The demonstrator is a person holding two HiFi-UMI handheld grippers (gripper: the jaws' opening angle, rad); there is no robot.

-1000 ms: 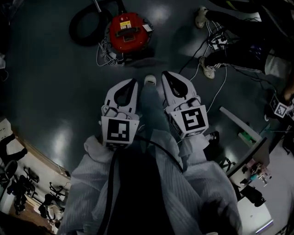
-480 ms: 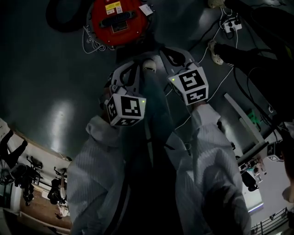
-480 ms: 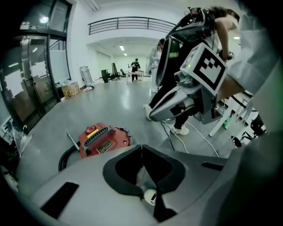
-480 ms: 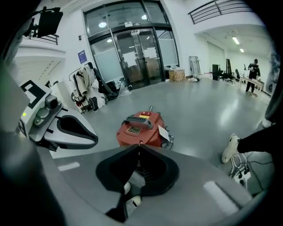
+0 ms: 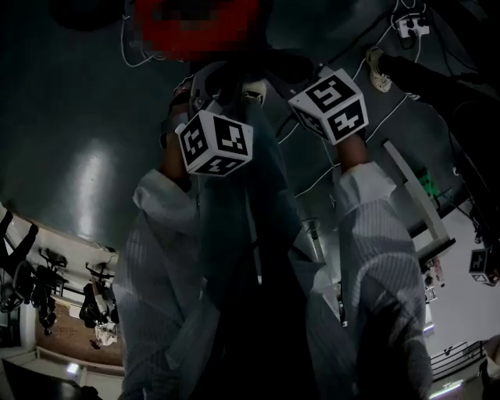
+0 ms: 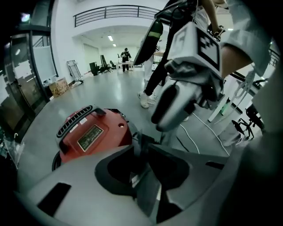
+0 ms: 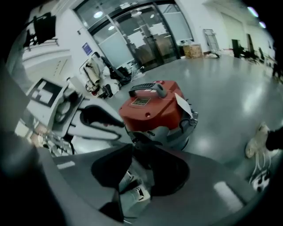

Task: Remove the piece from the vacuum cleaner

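- Vacuum (image 7: 152,108) stands just beyond the right hand-held gripper (image 7: 131,142), whose jaws are together and empty.
- Left hand-held gripper (image 6: 137,137) likewise closed; vacuum ahead-left of its tips.

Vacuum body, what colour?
Red. The vacuum shows best in the right gripper view.

floor (image 7: 230,84): glossy grey | glass doors (image 7: 141,37): back wall | railing (image 6: 112,9): upper balcony | ceiling lights (image 6: 110,38): lit
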